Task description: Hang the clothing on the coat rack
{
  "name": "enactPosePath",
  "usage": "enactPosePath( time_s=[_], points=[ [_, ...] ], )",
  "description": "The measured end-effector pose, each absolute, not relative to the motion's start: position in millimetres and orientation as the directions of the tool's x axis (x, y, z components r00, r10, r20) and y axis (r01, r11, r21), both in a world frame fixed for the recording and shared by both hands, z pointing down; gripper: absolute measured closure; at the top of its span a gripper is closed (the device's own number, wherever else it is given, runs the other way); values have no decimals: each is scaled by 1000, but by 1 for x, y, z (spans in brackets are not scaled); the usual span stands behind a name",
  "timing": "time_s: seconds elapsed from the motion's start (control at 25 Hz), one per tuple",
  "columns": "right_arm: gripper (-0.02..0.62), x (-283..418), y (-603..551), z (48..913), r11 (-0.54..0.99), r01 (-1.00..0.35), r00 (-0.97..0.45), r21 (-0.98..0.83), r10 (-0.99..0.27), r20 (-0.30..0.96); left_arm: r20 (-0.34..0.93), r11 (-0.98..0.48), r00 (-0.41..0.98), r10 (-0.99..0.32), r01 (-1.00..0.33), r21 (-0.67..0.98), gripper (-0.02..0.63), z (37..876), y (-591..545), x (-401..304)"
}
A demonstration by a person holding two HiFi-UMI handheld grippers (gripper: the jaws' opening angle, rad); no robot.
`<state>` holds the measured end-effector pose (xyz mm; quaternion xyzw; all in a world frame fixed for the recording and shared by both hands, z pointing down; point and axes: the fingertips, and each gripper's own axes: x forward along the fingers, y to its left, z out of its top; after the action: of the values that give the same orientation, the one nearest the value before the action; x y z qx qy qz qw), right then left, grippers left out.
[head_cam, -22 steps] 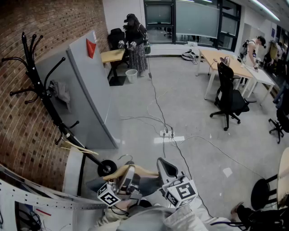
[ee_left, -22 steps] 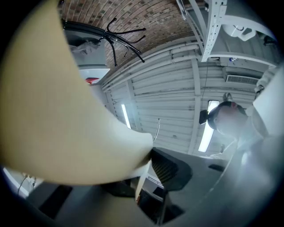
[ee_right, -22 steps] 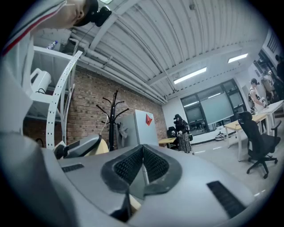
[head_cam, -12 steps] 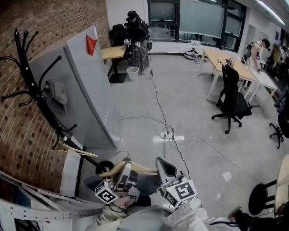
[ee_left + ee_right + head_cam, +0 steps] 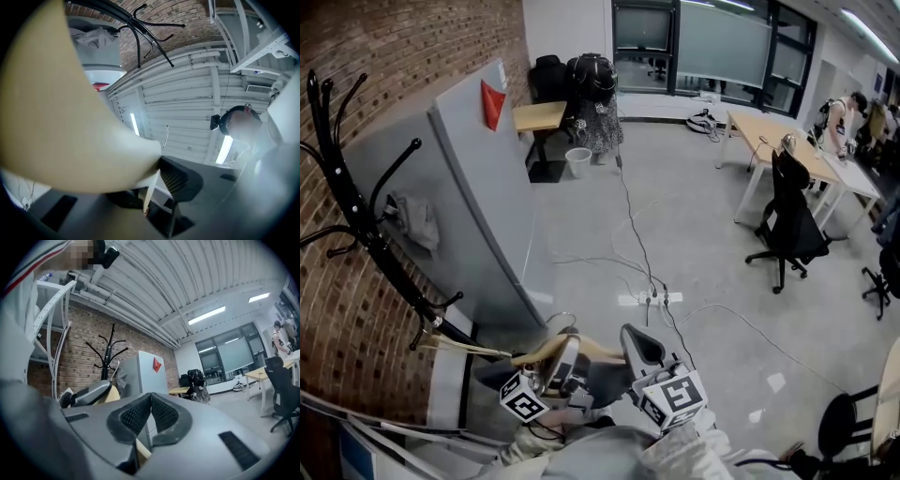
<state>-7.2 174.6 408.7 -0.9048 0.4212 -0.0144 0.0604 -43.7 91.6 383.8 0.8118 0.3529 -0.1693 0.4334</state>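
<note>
Grey cabinet [image 5: 478,187] stands just beside coat rack [image 5: 358,220], brick wall [image 5: 412,47] behind

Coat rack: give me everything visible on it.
The coat rack is a black, metal-looking pole with curved hooks on top and pegs lower down. It stands before the brick wall, beside a grey cabinet; its foot cannot be made out. It looks slanted in the head view, upright in the right gripper view. A pale wooden stick hangs at a low peg. A grey cloth hangs near a middle arm; contact unclear.

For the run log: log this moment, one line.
left tool: shut on hanger | right tool: shut | coat rack: hanger not hung
</note>
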Motion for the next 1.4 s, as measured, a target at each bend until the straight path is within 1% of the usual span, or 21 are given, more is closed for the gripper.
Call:
enactPosePath(
  time_s=[0.4,0.72,1.04,1.28,1.4],
  points=[
    [571,39,125,409,-643,-762,646,-80,-763,-18,-595,-391,682,424,731,559,499,381,41,6],
    [571,56,90,414,-603,-794,605,-85,-796,-5,-601,-423,698,389,715,556,499,383,7,20],
    [571,71,37,423,-484,-870,487,-96,-873,-3,-600,-490,740,305,662,567,499,386,-32,27],
    [571,95,-7,419,-363,-926,366,-100,-930,-18,-588,-577,783,204,581,574,499,384,-67,40],
    [571,104,-34,419,-275,-956,278,-108,-960,-18,-580,-628,802,141,526,573,499,384,-86,46]
  ],
)
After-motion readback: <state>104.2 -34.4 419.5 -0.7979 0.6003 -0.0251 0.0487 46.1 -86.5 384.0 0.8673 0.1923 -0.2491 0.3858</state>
